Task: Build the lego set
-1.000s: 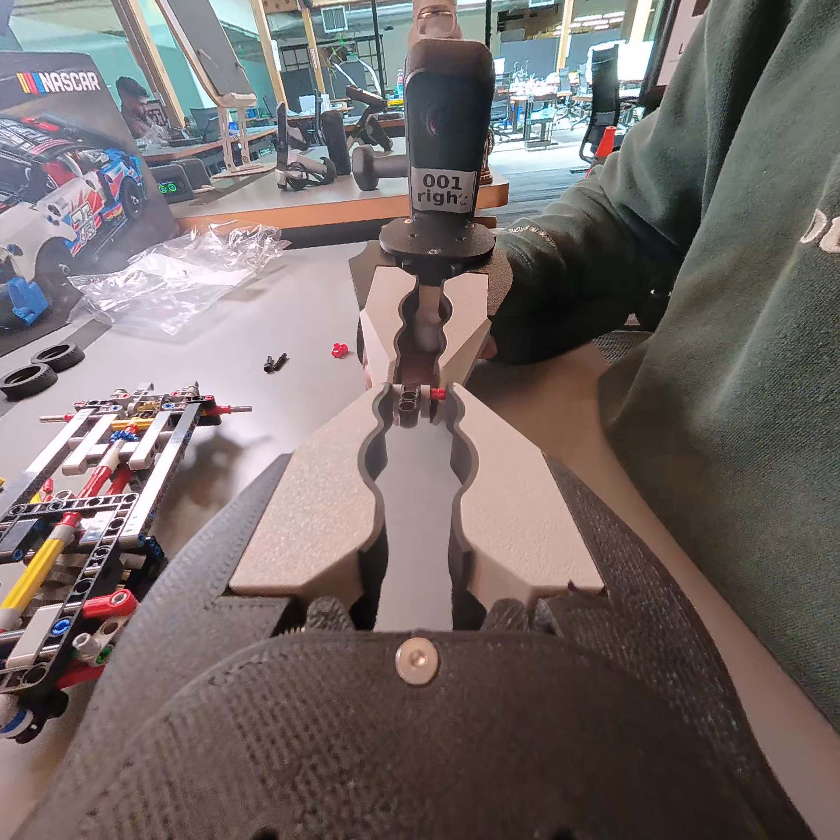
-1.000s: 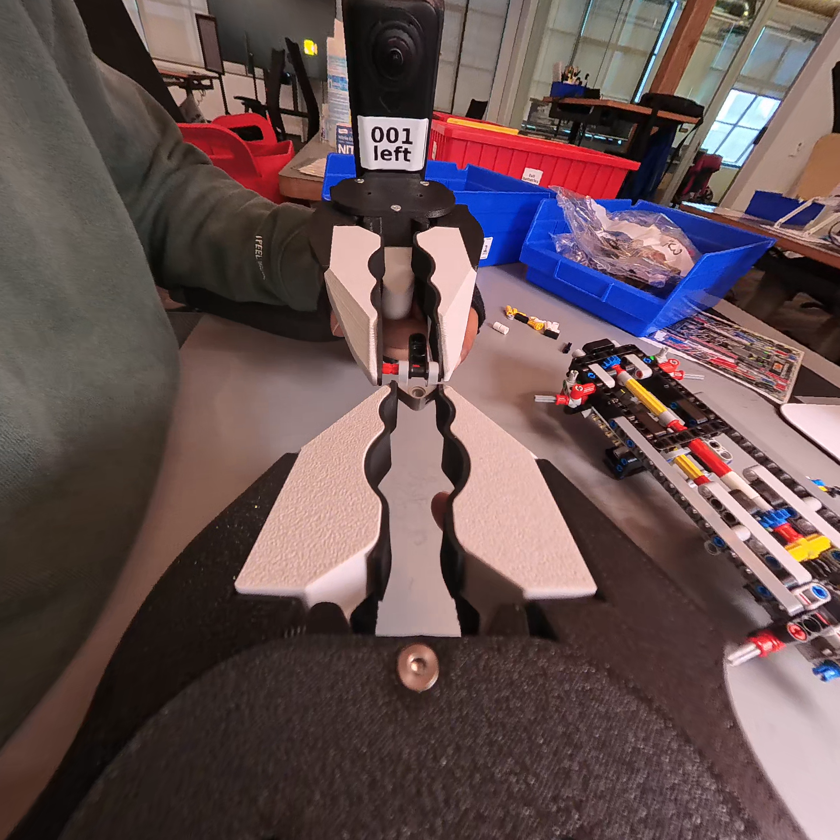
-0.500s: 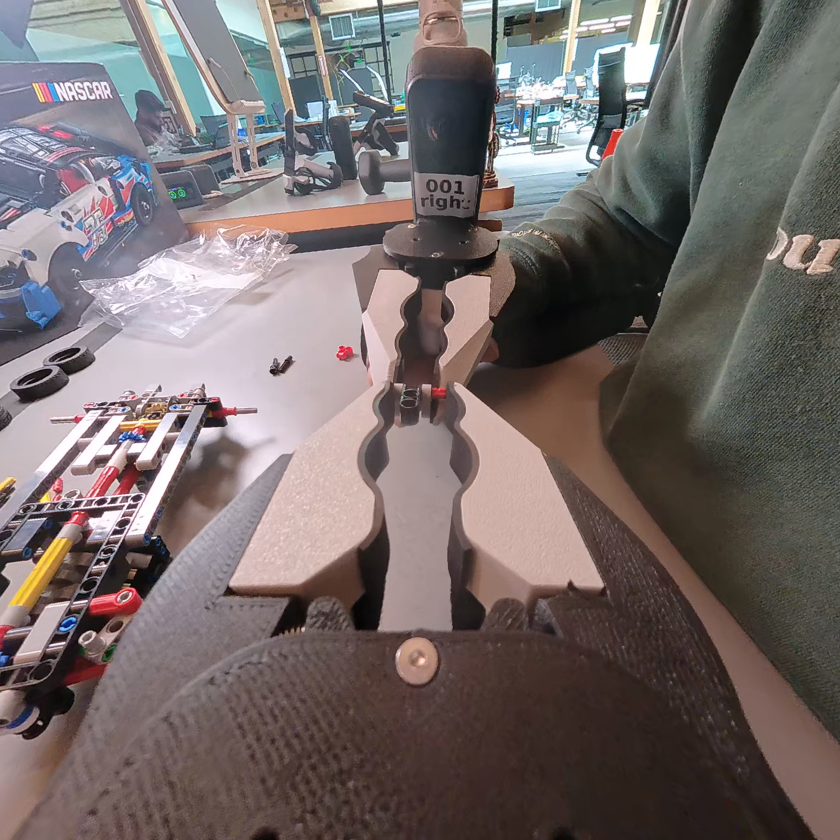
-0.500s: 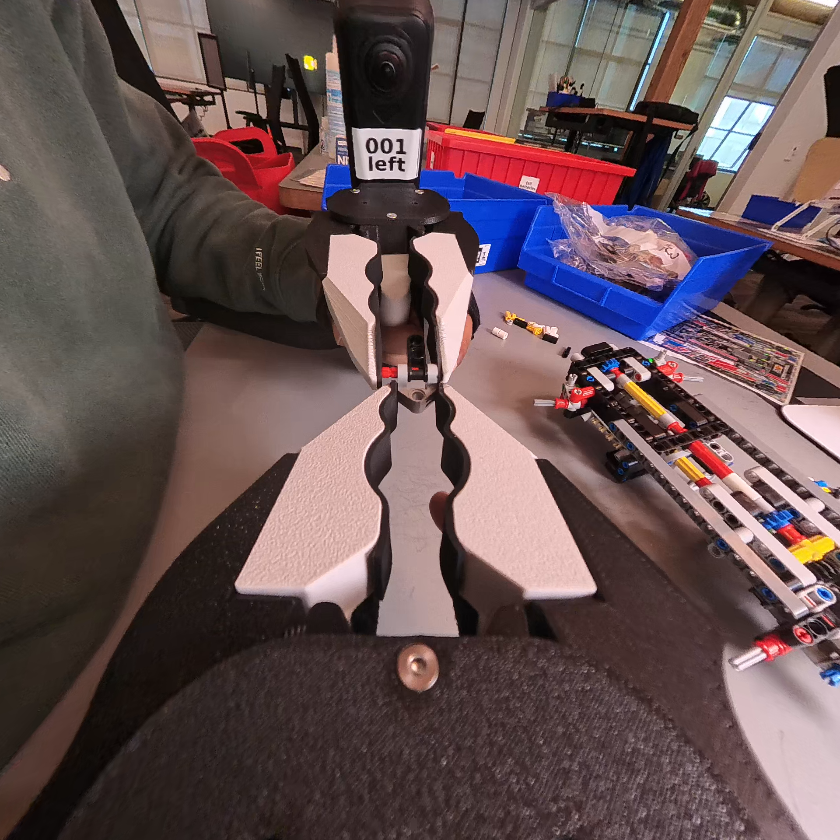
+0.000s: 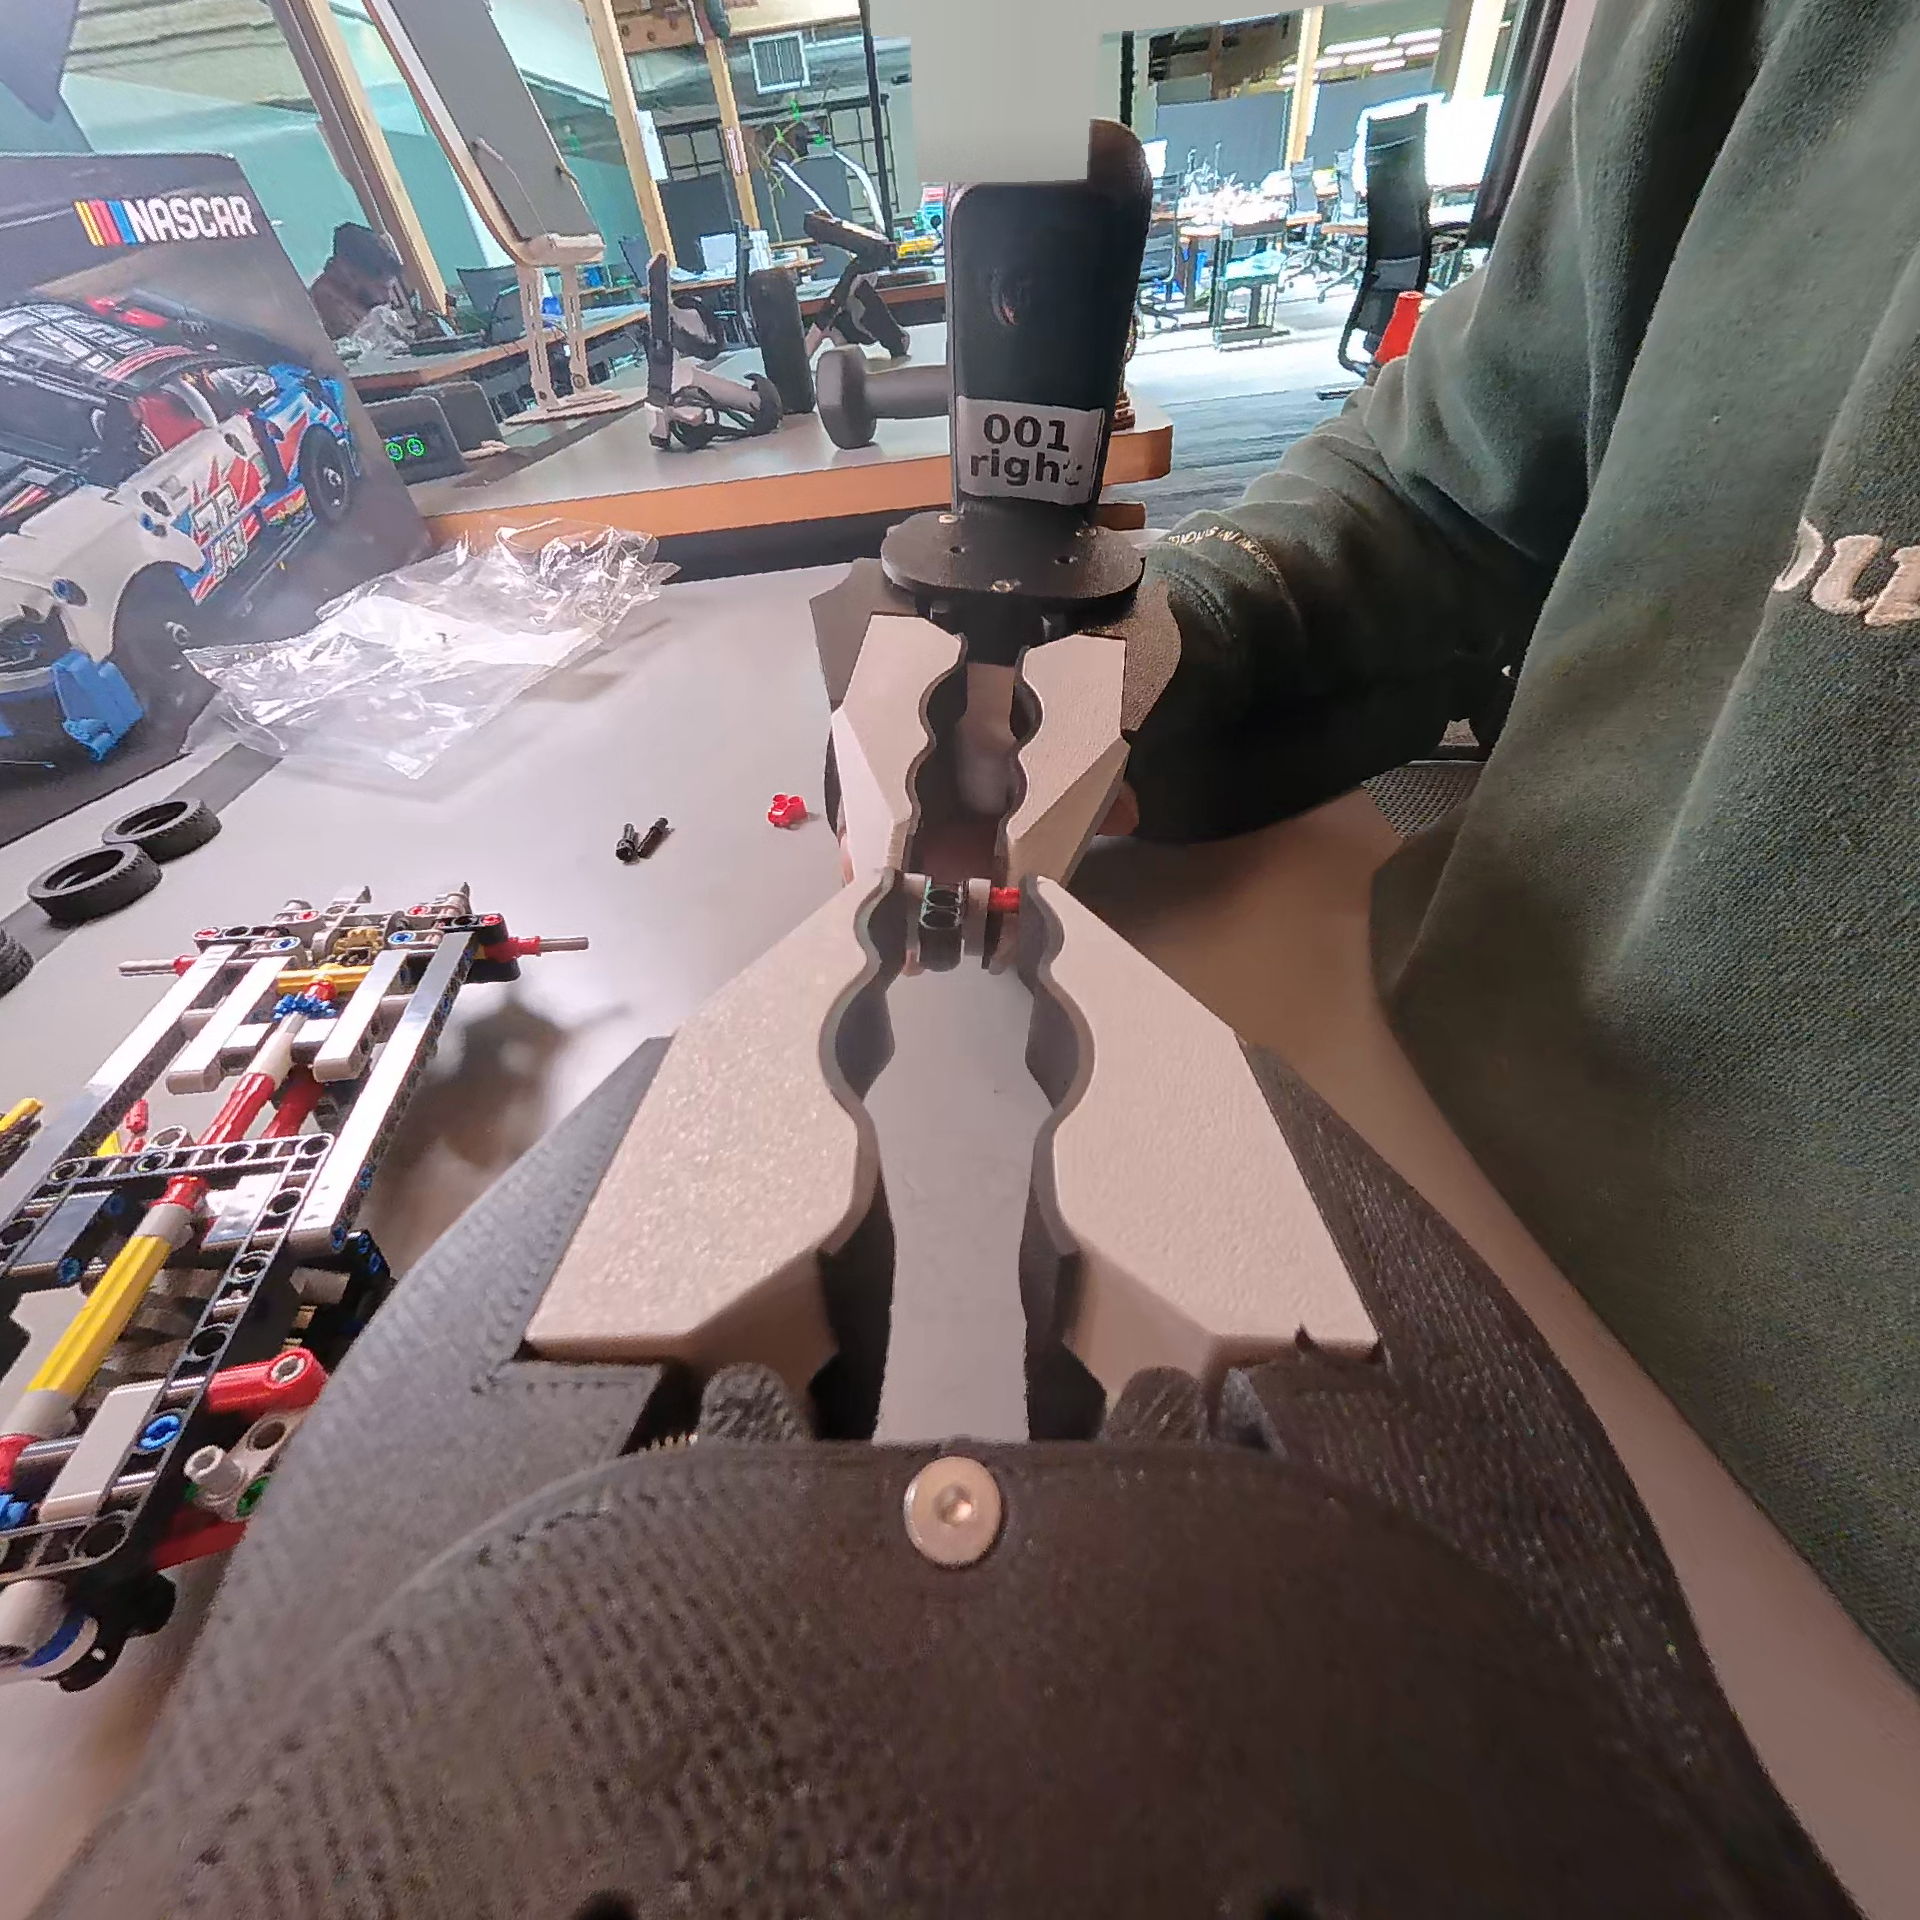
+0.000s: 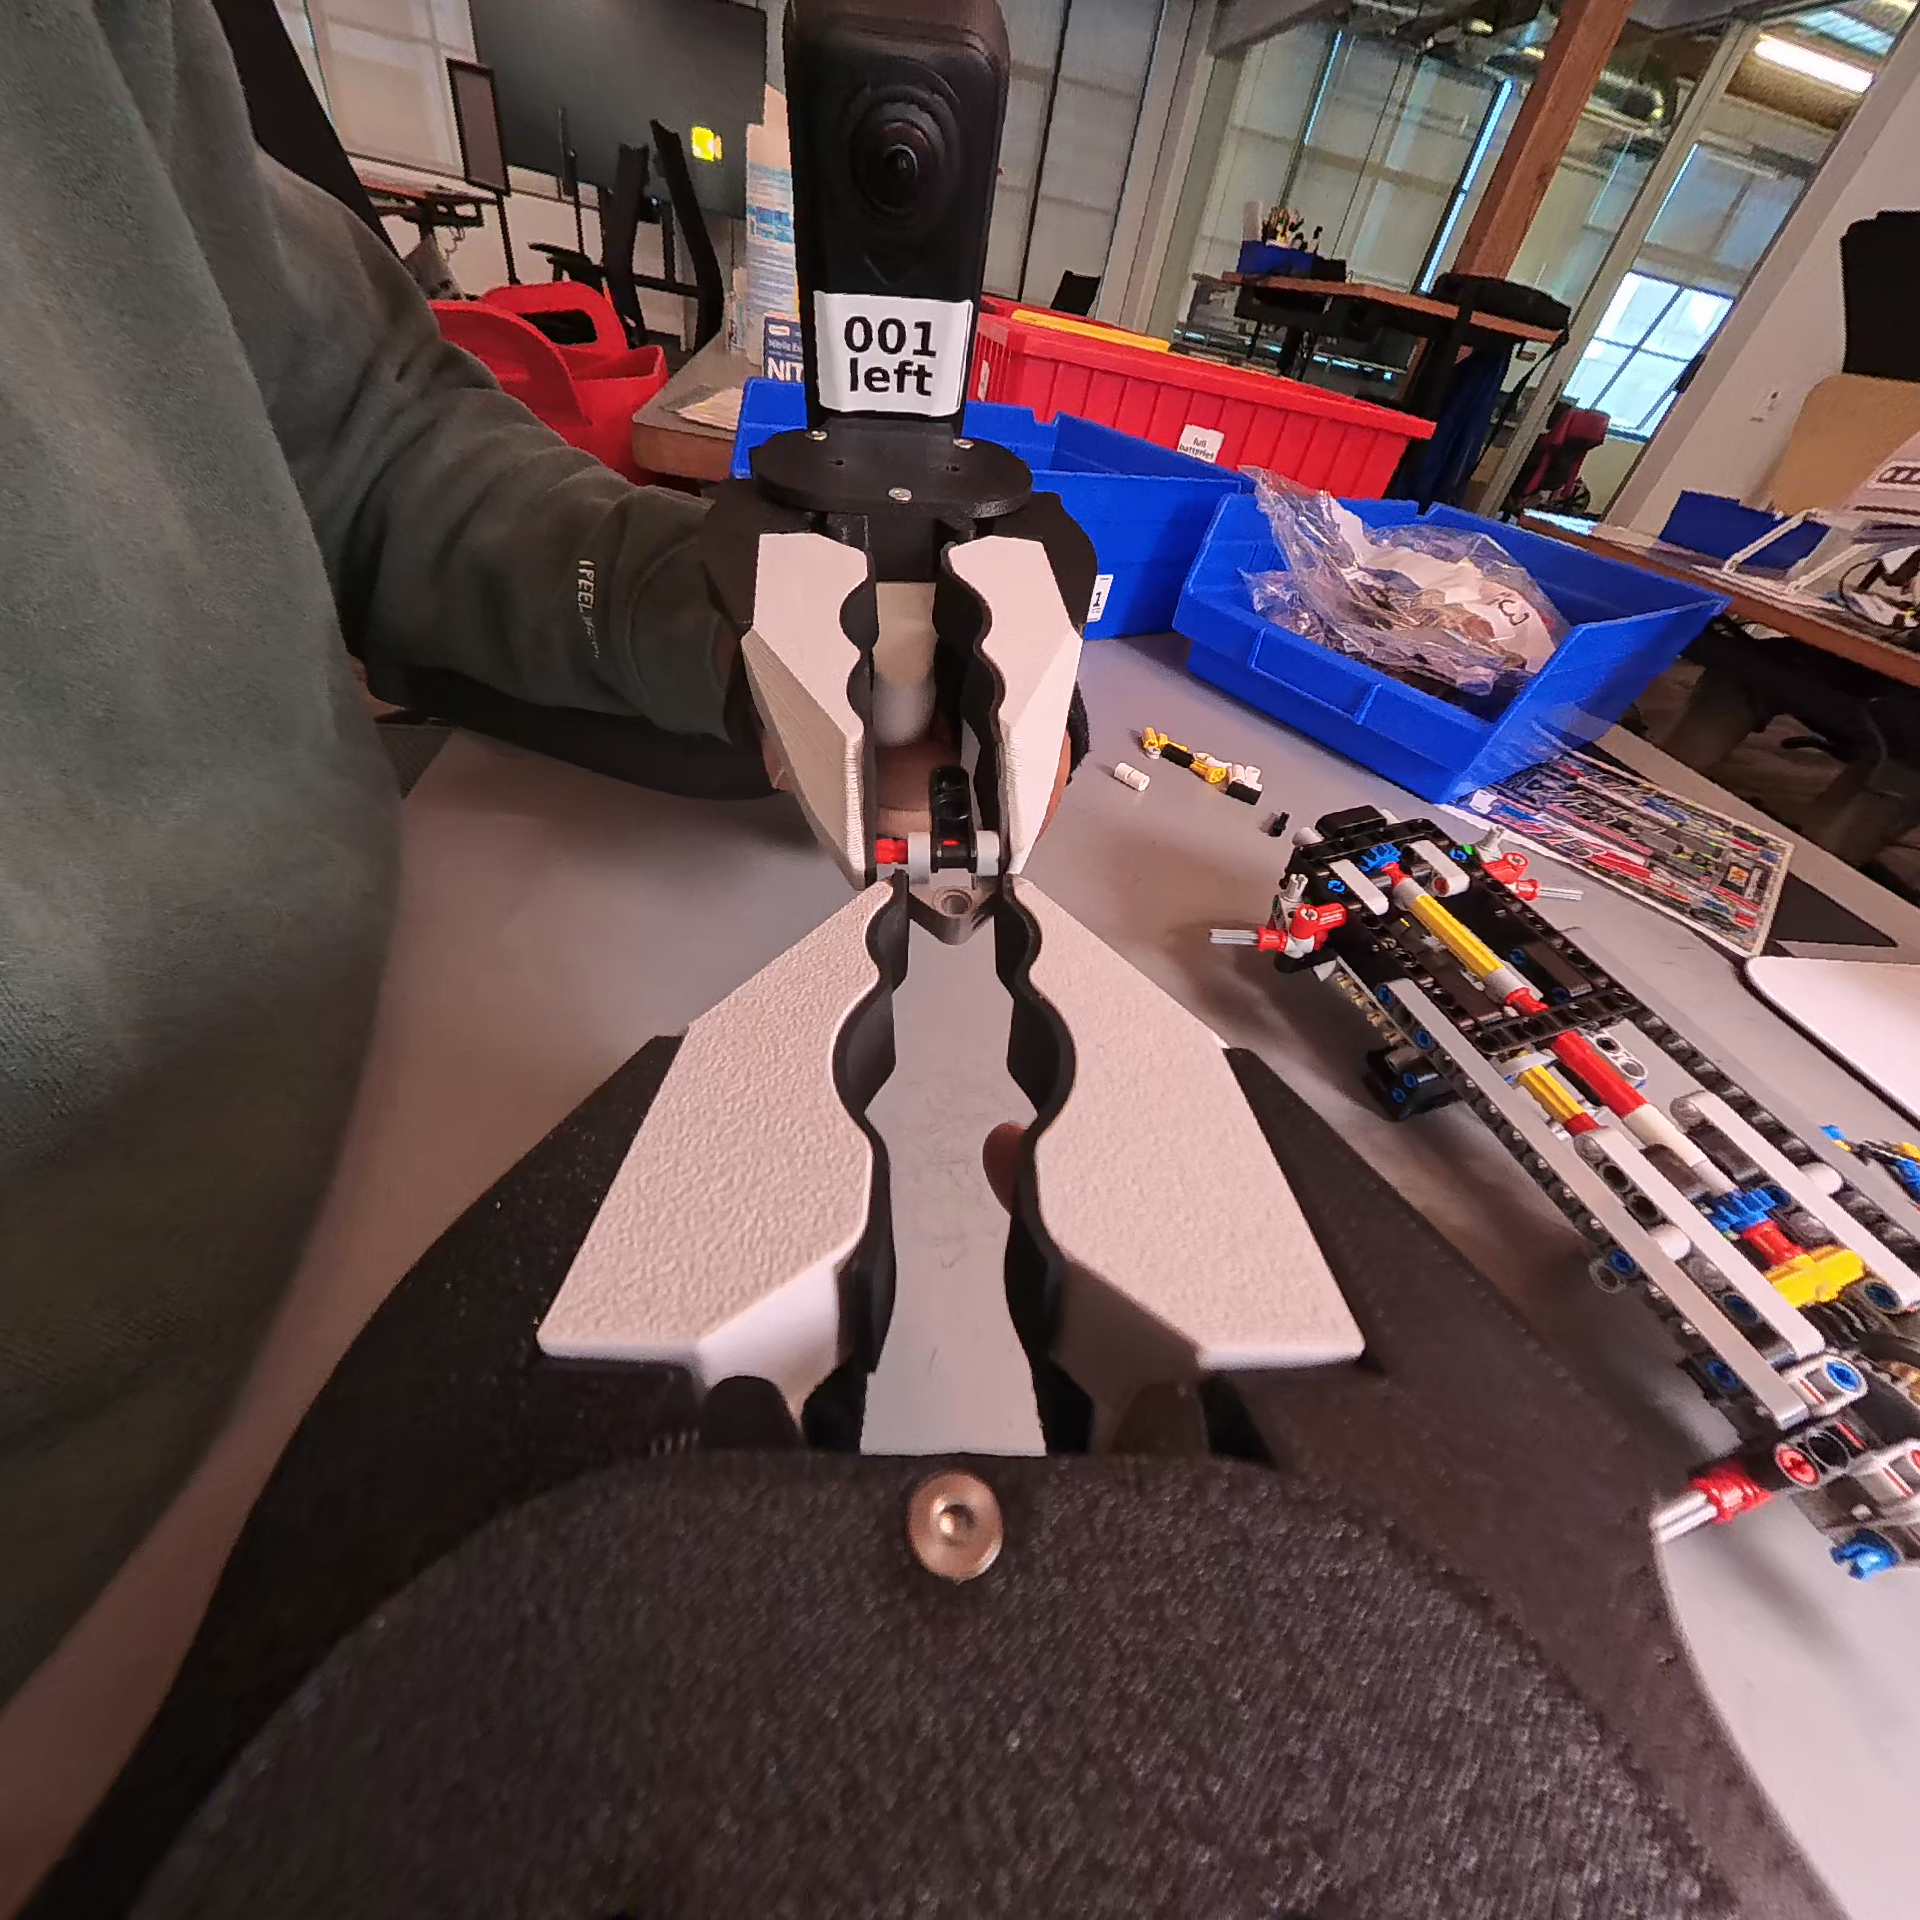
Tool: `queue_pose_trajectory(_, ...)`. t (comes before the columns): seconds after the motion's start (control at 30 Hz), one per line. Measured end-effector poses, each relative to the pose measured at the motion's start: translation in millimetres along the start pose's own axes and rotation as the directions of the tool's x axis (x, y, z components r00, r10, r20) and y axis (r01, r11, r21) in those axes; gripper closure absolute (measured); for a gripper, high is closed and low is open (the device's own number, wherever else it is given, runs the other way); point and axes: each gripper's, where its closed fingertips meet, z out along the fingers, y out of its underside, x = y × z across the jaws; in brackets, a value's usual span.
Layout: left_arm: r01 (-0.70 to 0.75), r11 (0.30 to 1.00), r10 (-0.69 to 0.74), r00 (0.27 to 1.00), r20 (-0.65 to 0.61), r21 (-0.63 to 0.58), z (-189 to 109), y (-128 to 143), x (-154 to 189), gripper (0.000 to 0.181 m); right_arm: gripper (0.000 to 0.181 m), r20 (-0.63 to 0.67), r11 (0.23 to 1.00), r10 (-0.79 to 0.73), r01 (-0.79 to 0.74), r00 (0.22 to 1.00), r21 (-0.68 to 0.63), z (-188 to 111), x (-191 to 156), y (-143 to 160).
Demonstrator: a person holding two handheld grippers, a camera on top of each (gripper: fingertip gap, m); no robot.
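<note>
My left gripper (image 5: 951, 940) is shut on a small sub-assembly (image 5: 948, 920): a black holed beam on a red axle with grey bushes. It also shows in the right wrist view (image 6: 943, 847). My right gripper (image 6: 951, 896) is shut on a small grey connector (image 6: 951, 906) and meets the left one tip to tip above the table. The connector touches the underside of the sub-assembly. The long car chassis lies on the table, left in the left wrist view (image 5: 208, 1143) and right in the right wrist view (image 6: 1558, 1039).
The set's box (image 5: 156, 416), an empty plastic bag (image 5: 416, 644), tyres (image 5: 94, 878), two black pins (image 5: 641, 836) and a red piece (image 5: 787, 808) lie at far left. Blue bins (image 6: 1455, 665), a booklet (image 6: 1642, 842) and loose small parts (image 6: 1205, 764) are on the right. A person's green sleeve is close by. Less than 4 cm separates the two grippers' tips.
Both grippers stay shut and pressed tip to tip with the same pieces. The pair has only shifted slightly over the table.
</note>
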Motion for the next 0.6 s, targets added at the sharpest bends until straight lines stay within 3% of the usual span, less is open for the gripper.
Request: queue_pose_trajectory(0.6,0.009,1.0,-0.009,1.0,-0.016,0.021,-1.5,-6.9,4.1,0.168,0.168,0.03,1.0,0.009,-0.01,1.0,0.024,-2.4,-6.6,-6.7)
